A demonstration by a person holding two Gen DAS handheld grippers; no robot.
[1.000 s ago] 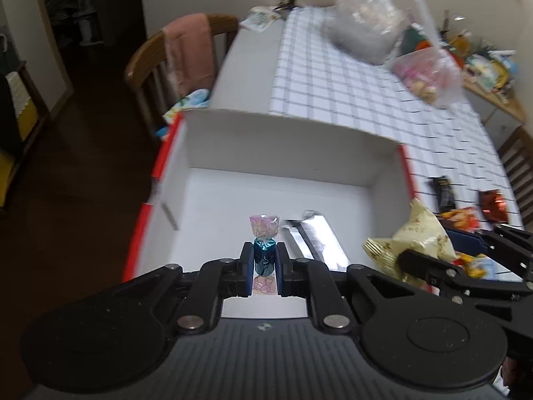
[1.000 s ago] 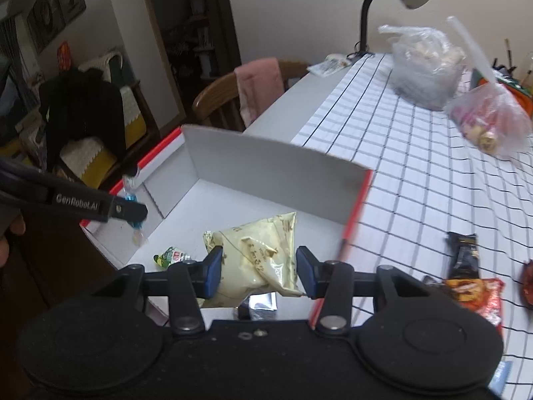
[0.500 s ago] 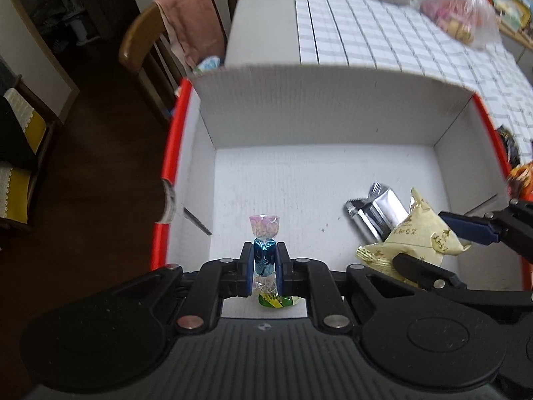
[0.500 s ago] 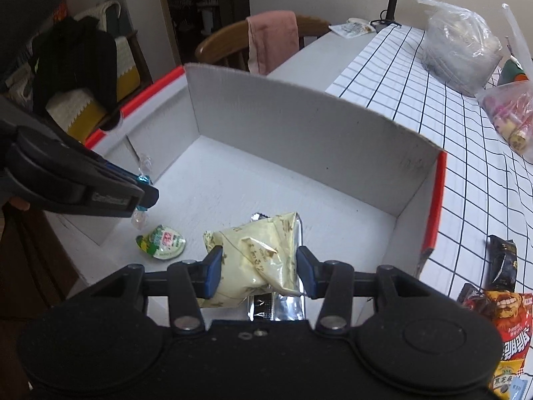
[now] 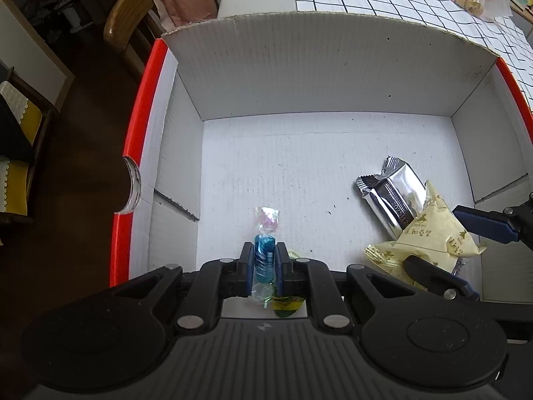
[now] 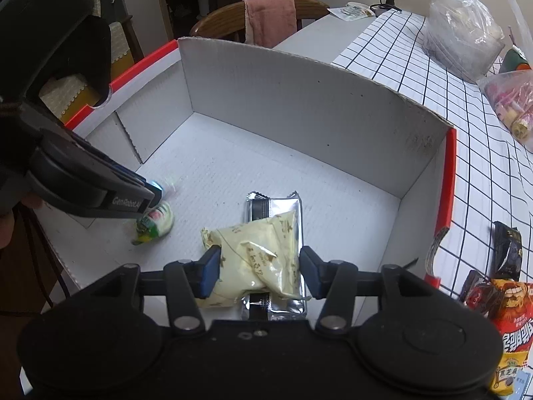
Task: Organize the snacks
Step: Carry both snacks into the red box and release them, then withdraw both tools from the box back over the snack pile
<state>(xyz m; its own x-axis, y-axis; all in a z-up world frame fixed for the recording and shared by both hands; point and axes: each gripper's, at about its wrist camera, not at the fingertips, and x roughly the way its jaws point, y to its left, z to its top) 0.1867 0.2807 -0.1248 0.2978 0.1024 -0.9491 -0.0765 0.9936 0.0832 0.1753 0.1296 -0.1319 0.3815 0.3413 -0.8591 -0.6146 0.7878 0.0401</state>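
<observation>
Two grippers over a white cardboard box (image 5: 299, 66) with red edges.
The left gripper (image 5: 265, 266), low centre of its view, is clamped on a blue candy (image 5: 265, 256); the right gripper (image 6: 258, 266) has its fingers apart around a cream snack packet (image 6: 256, 253) lying on a silver bar (image 6: 279, 206).

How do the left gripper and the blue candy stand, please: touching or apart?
Touching. The left wrist view shows the left gripper clamping the blue candy between both fingers, no gap.
</observation>
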